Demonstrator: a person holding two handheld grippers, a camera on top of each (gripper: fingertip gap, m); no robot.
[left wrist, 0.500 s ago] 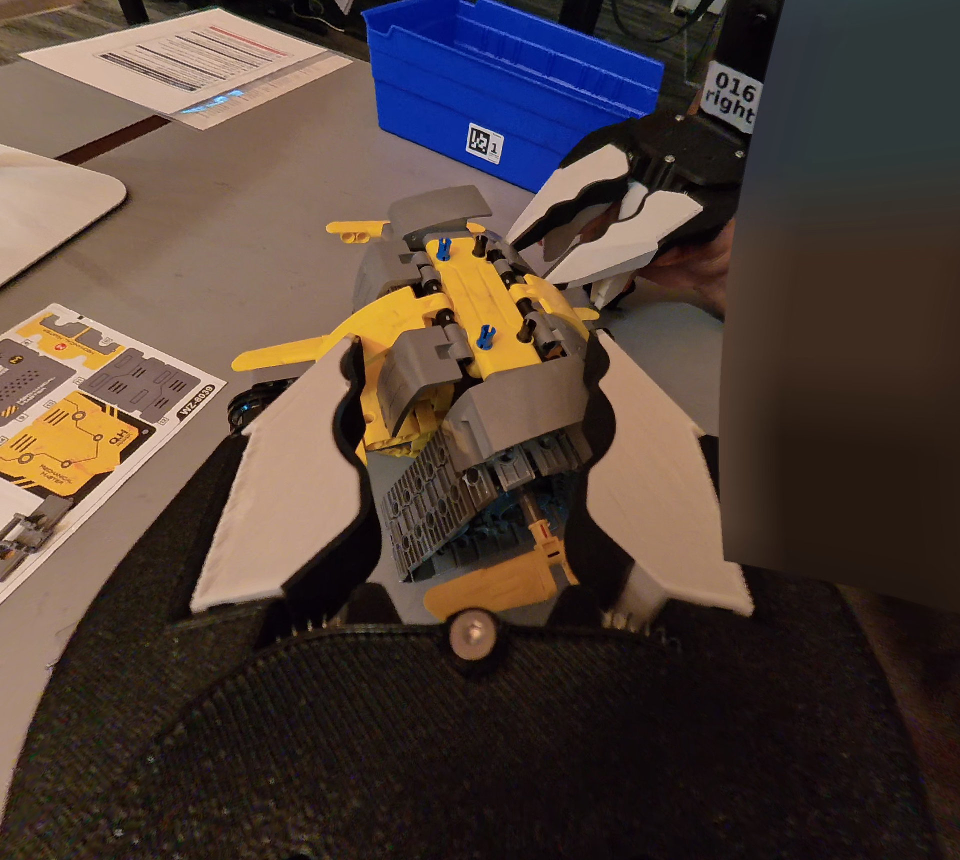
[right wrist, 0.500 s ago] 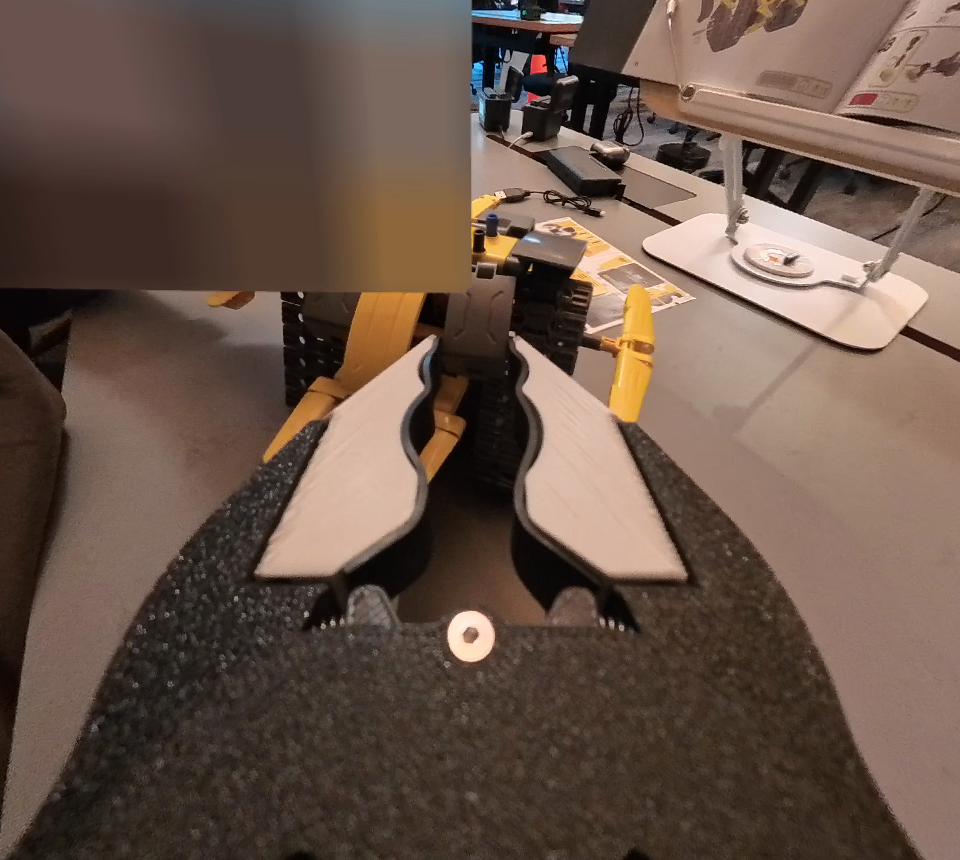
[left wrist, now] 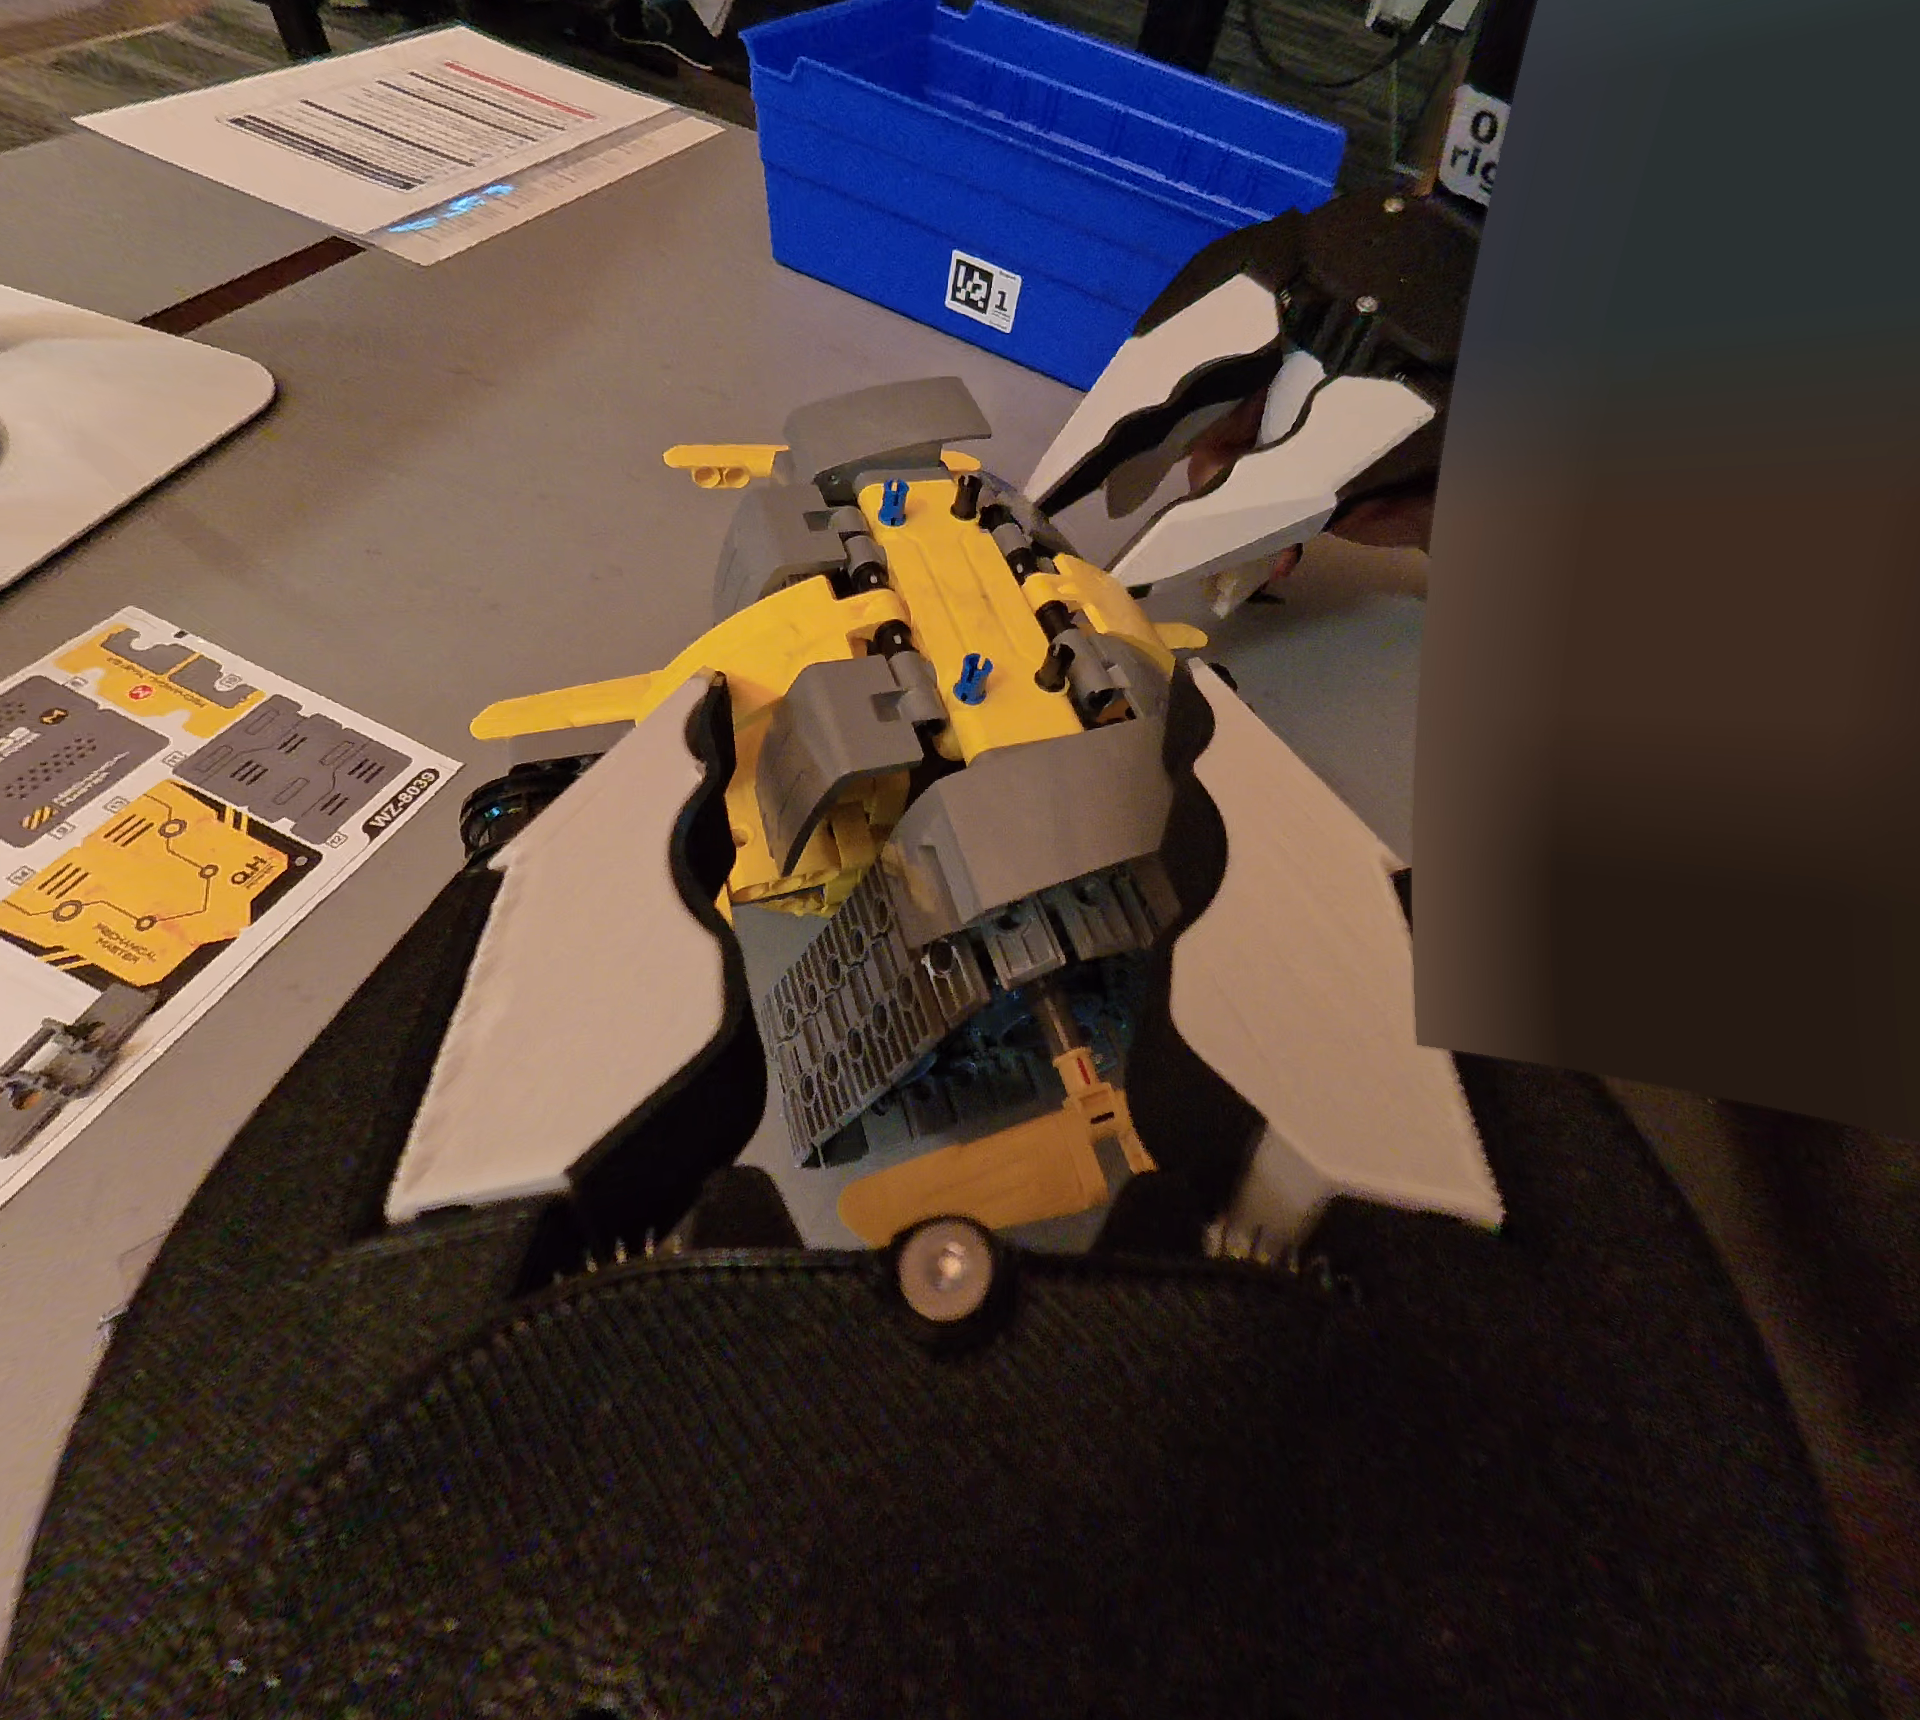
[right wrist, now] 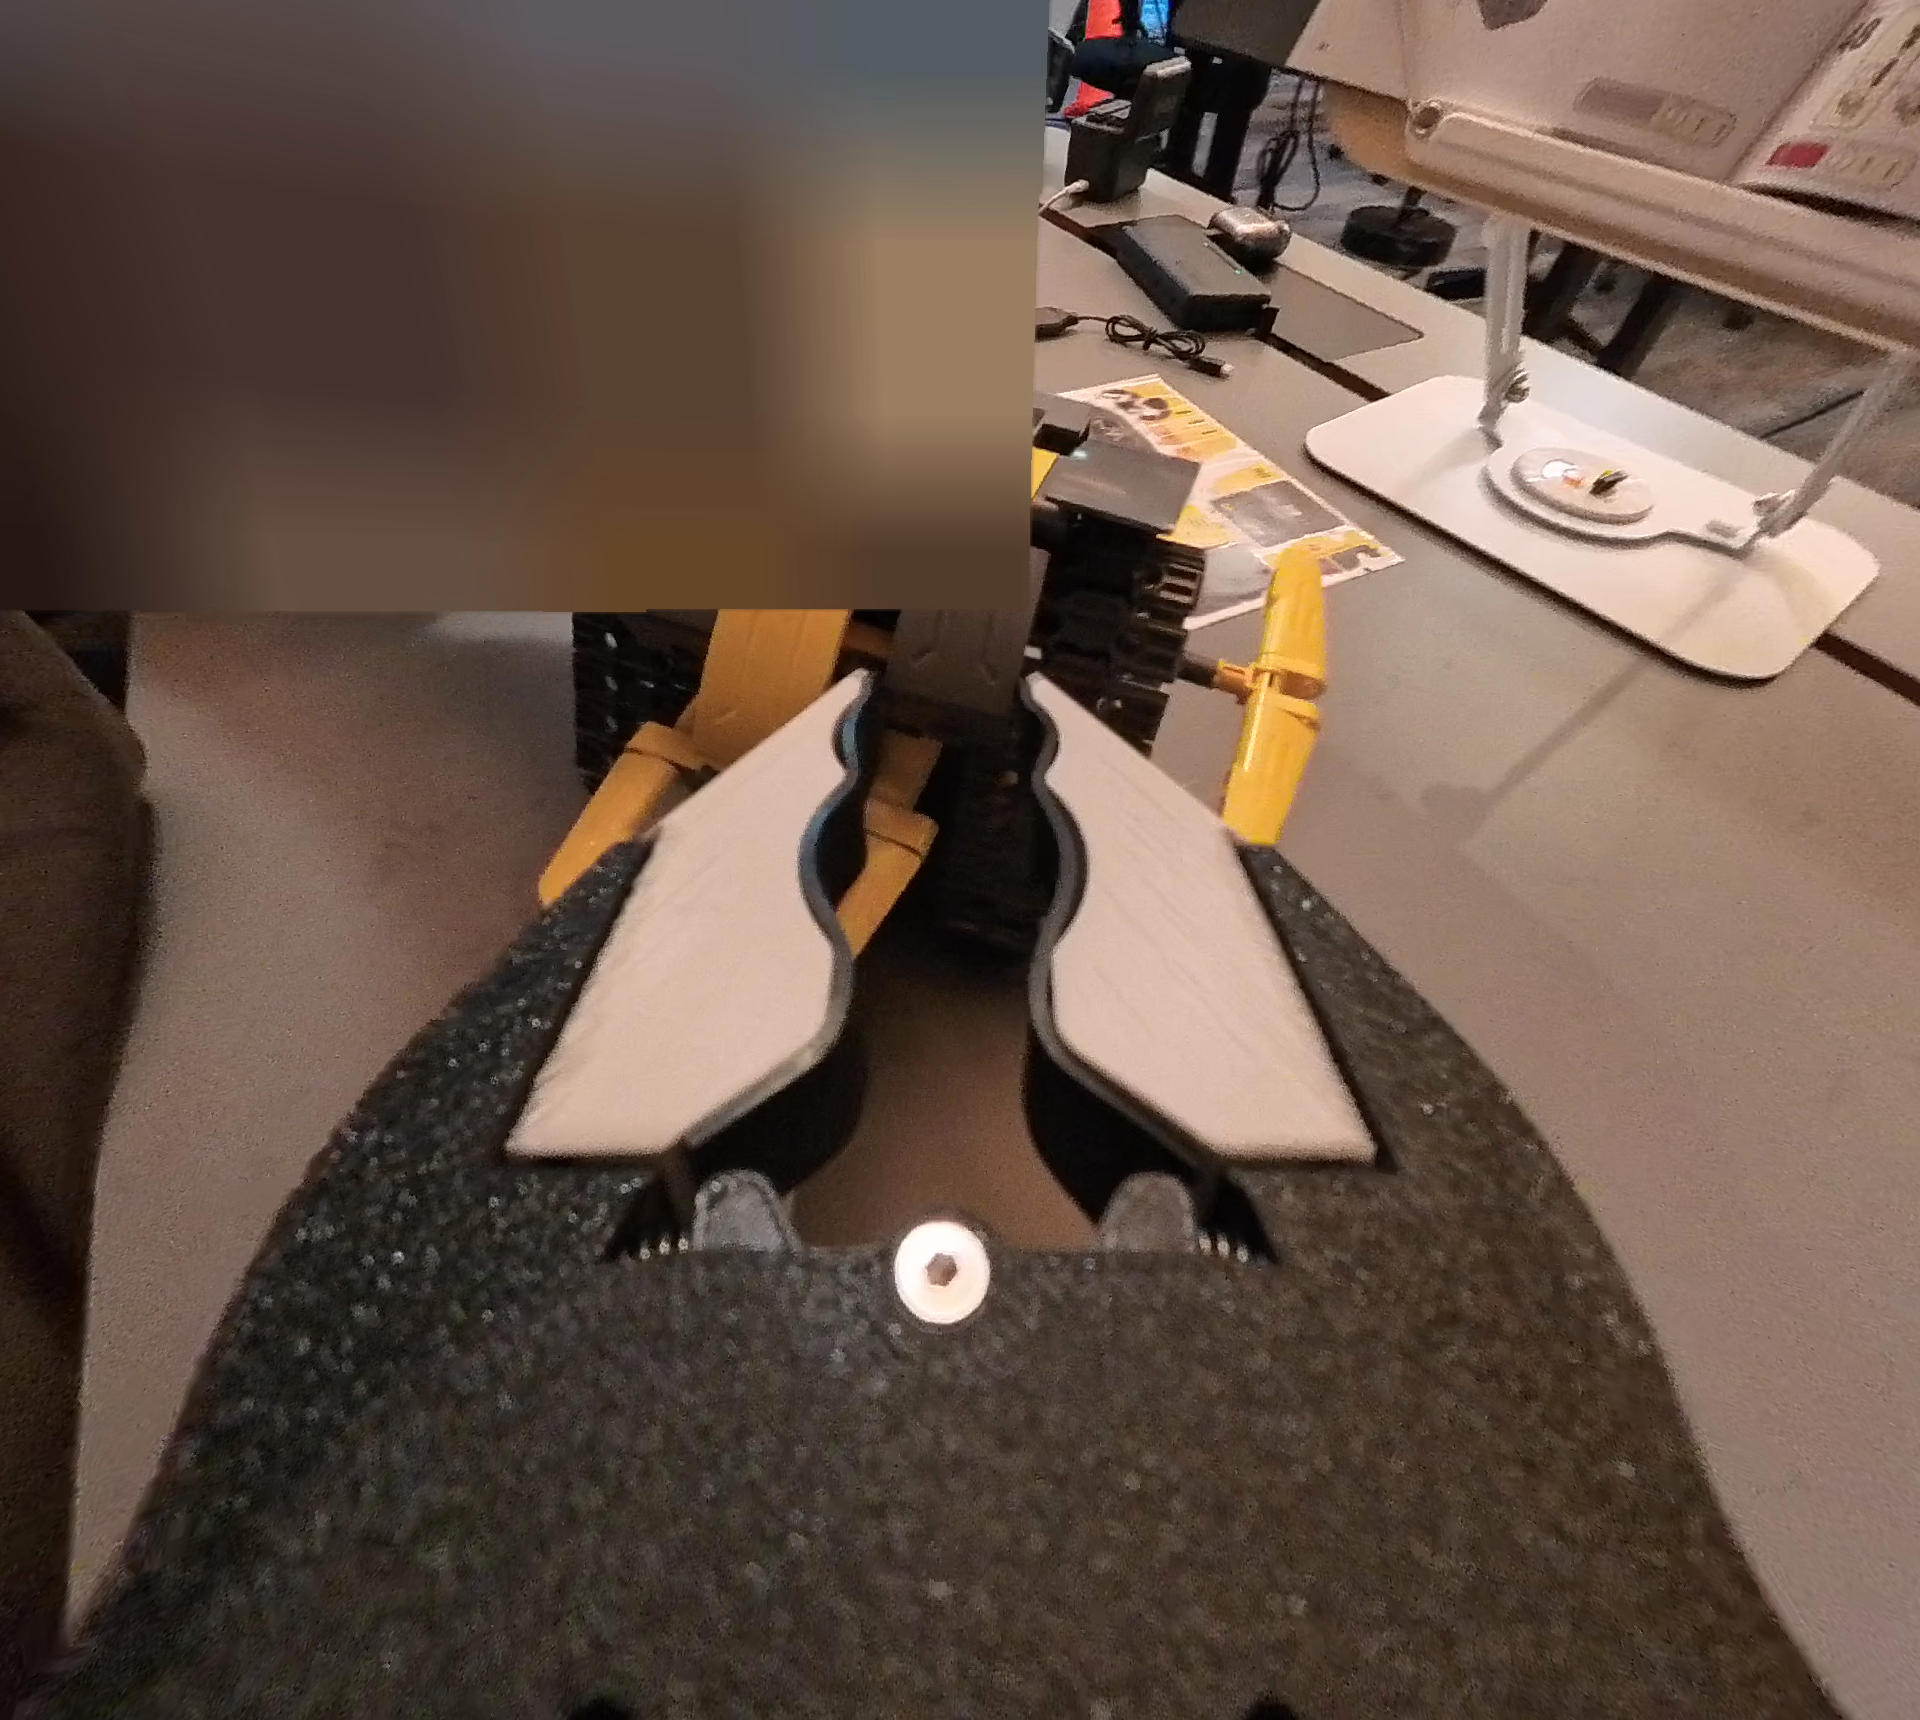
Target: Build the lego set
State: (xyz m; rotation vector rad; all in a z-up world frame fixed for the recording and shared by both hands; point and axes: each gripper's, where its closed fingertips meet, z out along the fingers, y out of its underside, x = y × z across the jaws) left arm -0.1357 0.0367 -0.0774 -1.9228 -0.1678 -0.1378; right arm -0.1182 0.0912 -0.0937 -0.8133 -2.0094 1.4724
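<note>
The brick-built model (left wrist: pixel 966 735) is mostly yellow with grey panels, black pins, two small blue pins and dark grey ridged tracks. The fingers (left wrist: pixel 582 953) of both tools are pale grey with black wavy inner edges, set in speckled black bodies. The bin (left wrist: pixel 1039 164) is bright blue. The sticker sheet (left wrist: pixel 156 849) is white with yellow, grey and black shapes. The counter (left wrist: pixel 468 444) is plain grey.

printed writing shows on a sticker sheet (left wrist: pixel 177 839) at 9 o'clock, a white tag (left wrist: pixel 983 291) on the blue bin (left wrist: pixel 1039 143) at 12 o'clock, a paper (left wrist: pixel 405 127) at 11 o'clock, and a label (left wrist: pixel 1475 148) on the far gripper (left wrist: pixel 1081 527).
</note>
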